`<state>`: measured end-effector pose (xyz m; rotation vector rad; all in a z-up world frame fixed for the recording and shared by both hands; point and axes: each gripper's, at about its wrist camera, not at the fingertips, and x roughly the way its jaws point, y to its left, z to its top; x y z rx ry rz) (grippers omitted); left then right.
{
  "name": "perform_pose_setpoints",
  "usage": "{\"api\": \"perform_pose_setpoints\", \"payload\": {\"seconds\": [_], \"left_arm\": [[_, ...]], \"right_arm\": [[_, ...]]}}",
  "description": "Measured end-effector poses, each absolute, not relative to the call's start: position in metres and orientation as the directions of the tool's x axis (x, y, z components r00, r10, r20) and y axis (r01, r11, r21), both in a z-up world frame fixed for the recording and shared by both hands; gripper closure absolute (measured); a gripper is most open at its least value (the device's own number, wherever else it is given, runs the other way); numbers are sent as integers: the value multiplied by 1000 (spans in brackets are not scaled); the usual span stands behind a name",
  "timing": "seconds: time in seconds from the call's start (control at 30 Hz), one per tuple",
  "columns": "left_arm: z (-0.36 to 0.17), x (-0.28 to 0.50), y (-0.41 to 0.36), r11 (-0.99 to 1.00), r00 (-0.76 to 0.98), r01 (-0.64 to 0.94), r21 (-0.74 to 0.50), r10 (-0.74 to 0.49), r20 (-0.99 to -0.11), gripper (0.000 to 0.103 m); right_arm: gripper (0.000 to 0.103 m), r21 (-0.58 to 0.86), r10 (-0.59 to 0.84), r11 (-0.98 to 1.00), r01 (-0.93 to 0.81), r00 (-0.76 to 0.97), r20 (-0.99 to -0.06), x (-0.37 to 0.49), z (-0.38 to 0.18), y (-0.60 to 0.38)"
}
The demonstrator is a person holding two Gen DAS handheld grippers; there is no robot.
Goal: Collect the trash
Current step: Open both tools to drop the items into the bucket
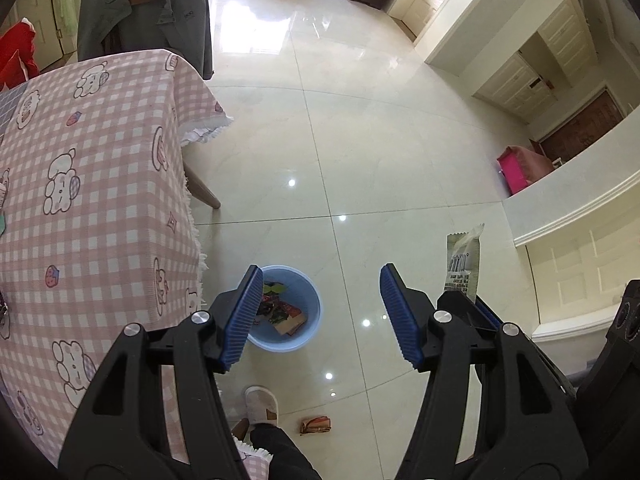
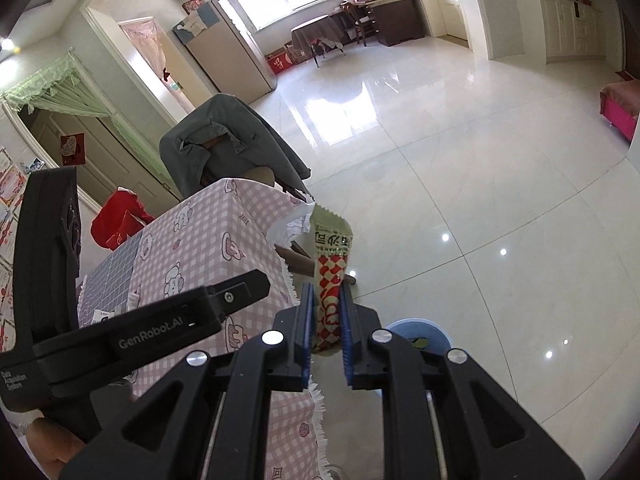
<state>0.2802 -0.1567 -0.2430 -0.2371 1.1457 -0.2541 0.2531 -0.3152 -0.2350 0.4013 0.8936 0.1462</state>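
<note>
My left gripper (image 1: 320,316) is open and empty, held above a light blue bin (image 1: 308,332) on the floor that holds several wrappers (image 1: 286,314). My right gripper (image 2: 326,324) is shut on a red-and-white snack wrapper (image 2: 330,276) that stands upright between the pads. The same wrapper (image 1: 464,260) shows at the right of the left wrist view, beside the bin's position. The bin's rim (image 2: 420,330) shows just past the right gripper. One more wrapper (image 1: 316,425) lies on the floor near my slipper.
A table with a pink checked cloth (image 1: 92,208) stands at the left, its leg (image 1: 204,192) near the bin. A chair with a grey jacket (image 1: 148,12) stands behind it. My slippered foot (image 1: 262,408) is below. A pink stool (image 1: 516,168) stands at the right wall.
</note>
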Motion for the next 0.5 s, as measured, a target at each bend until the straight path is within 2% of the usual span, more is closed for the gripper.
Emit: {"api": "perform_pose_setpoints", "payload": {"seconds": [0.2, 0.3, 0.5], "left_arm": [[-234, 277, -148, 951, 404, 68, -303, -304, -863, 42], [-229, 274, -145, 952, 412, 64, -298, -297, -861, 41], [-217, 267, -135, 956, 429, 50, -290, -283, -858, 40]], "right_arm": [[88, 398, 281, 916, 46, 634, -721, 250, -230, -317], [72, 399, 273, 915, 56, 643, -716, 248, -228, -317], [71, 405, 287, 914, 38, 645, -708, 245, -221, -311]]}}
